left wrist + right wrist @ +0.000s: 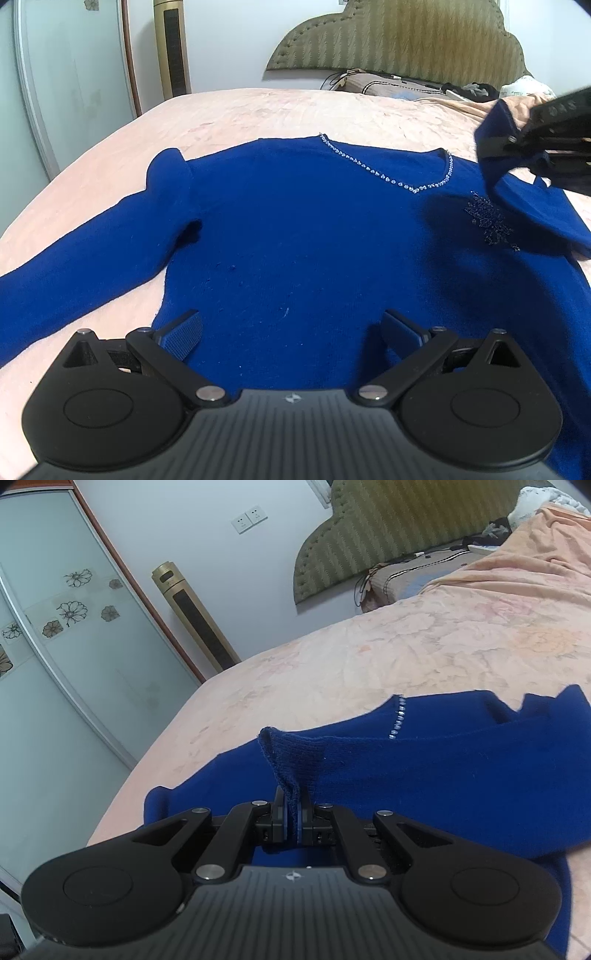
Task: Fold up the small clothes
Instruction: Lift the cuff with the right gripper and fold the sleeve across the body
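A blue sweater (295,236) with a beaded neckline lies flat, front up, on the pink bed (258,110). Its left sleeve (74,266) stretches out to the left. My left gripper (291,328) is open and empty, just above the sweater's lower body. My right gripper (291,805) is shut on the cuff of the right sleeve (288,753) and holds it lifted over the sweater's chest (443,768). In the left wrist view the right gripper (517,142) shows at the far right with the sleeve (524,195) draped back over the shoulder.
A green padded headboard (399,37) and a pillow with cables (388,86) stand at the far end of the bed. A gold tower fan (195,620) and a sliding wardrobe door (55,646) stand left of the bed. A crumpled peach blanket (535,561) lies at the right.
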Demonstrator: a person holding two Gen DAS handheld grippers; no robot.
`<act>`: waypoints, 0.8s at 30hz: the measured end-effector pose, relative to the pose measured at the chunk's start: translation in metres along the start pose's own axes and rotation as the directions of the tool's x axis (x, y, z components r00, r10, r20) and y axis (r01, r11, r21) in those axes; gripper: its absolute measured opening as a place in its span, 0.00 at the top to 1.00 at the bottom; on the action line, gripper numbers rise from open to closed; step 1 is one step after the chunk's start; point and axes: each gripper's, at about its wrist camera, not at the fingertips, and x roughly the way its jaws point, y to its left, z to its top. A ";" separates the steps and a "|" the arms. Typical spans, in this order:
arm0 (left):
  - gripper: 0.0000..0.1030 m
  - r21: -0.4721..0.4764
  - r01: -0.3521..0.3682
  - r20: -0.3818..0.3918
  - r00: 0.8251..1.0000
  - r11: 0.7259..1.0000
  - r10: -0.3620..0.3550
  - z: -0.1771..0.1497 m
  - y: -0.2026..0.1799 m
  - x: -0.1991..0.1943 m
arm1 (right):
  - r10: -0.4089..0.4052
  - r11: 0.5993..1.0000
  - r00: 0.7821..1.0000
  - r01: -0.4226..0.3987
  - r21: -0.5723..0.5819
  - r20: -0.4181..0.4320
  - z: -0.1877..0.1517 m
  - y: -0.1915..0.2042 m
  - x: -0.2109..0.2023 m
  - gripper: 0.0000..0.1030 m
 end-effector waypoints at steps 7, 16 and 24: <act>0.00 0.011 0.010 0.010 1.000 1.000 -0.010 -0.002 0.002 -0.004 | 0.006 1.000 1.000 -0.006 -0.006 -0.020 0.005 0.017 0.023 0.93; 0.00 -0.011 0.013 0.001 1.000 1.000 -0.013 -0.004 0.010 -0.005 | 0.048 0.998 0.998 -0.050 -0.046 -0.048 0.011 0.052 0.047 0.93; 0.00 -0.014 0.010 -0.001 1.000 1.000 -0.010 -0.005 0.016 -0.005 | 0.084 0.992 0.992 -0.092 -0.091 -0.097 0.005 0.088 0.074 0.93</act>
